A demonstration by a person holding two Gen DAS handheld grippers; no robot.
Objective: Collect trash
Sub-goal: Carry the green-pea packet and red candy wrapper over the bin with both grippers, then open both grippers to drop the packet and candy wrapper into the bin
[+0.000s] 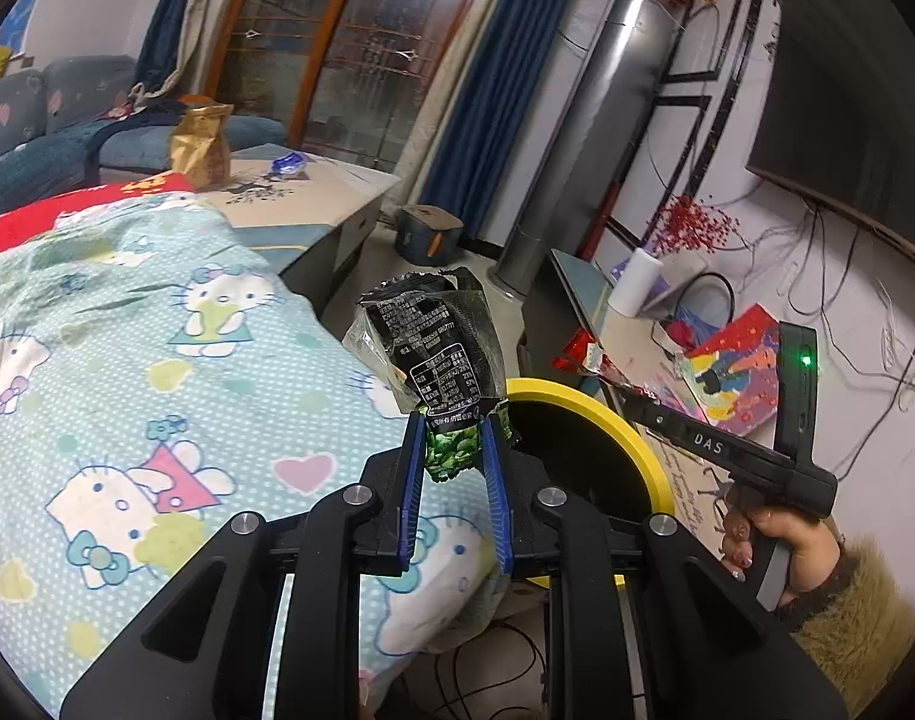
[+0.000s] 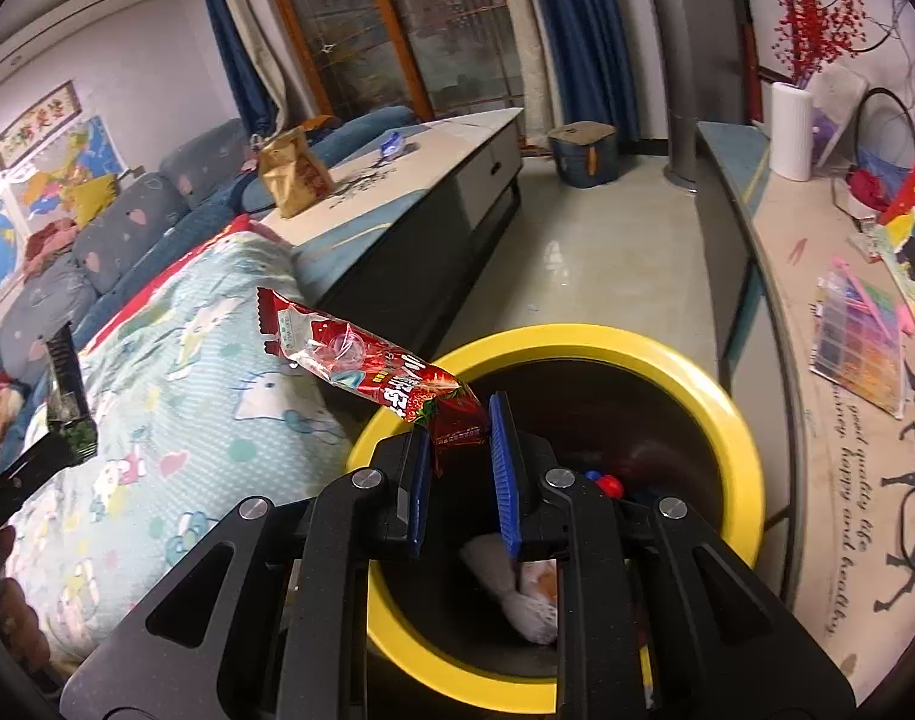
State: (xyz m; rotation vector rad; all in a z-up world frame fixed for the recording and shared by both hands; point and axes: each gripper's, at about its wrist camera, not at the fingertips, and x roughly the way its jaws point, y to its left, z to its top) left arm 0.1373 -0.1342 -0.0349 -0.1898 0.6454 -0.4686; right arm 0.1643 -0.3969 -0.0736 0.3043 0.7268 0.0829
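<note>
The left gripper [image 1: 454,441] is clamped on the lower edge of a crumpled black-and-green wrapper [image 1: 439,354], which stands up above the fingers beside the yellow rim of the bin [image 1: 601,414]; under it lies a cartoon-cat blanket [image 1: 157,372]. The right gripper [image 2: 460,438] is clamped on one end of a red wrapper [image 2: 367,360]; the wrapper slants up and left from the fingers, over the bin [image 2: 667,354] rim and the blanket [image 2: 175,372] edge. Inside the bin lie white crumpled trash [image 2: 517,600] and a small red-and-blue piece [image 2: 604,483]. On the far desk [image 2: 433,180] stand a gold bag [image 2: 292,171] and a blue wrapper [image 2: 393,144], well apart from both grippers.
</note>
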